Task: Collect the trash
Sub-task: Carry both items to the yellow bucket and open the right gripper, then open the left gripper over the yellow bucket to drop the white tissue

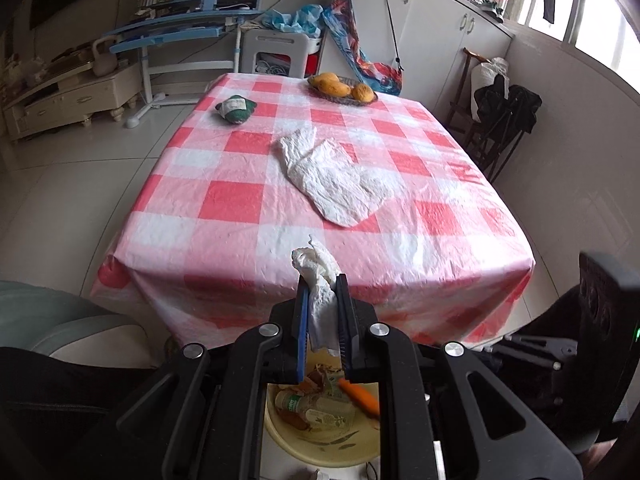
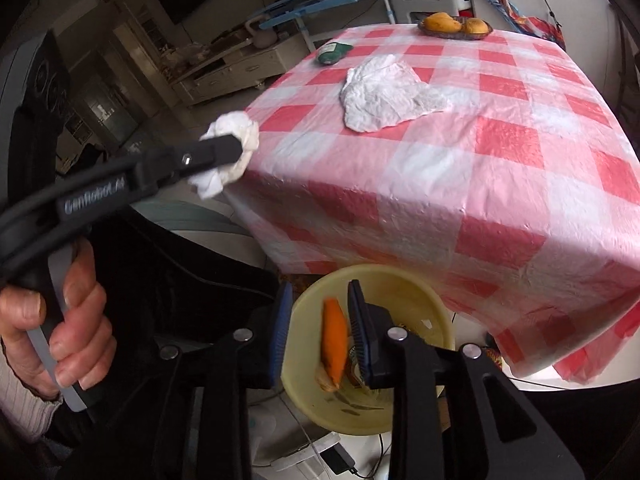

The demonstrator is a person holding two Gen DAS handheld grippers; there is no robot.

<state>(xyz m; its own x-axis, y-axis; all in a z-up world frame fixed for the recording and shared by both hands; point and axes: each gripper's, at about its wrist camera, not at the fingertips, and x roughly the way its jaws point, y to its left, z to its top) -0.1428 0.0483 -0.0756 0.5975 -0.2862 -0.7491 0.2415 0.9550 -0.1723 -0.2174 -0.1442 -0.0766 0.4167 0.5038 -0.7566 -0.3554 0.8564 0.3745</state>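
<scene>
In the left wrist view, a crumpled tissue (image 1: 320,280) is clamped between the fingers of the left gripper (image 1: 322,280) at lower centre, above a yellow bin (image 1: 288,436) seen at the bottom. A larger white paper (image 1: 336,176) lies mid-frame on the checked tablecloth (image 1: 224,200).

In the right wrist view, the right gripper (image 2: 318,292) is seen at lower centre, fingers apart and empty, over the bin (image 2: 424,304), where an orange peel (image 2: 335,340) is seen. The left gripper (image 2: 236,148), at centre left, is closed on the tissue (image 2: 236,128).

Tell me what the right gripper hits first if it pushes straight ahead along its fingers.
Most likely the orange peel lying between the right gripper fingers' line, inside the pale yellow plastic bin. The open jaws point down into that bin; depth is unclear.
</scene>
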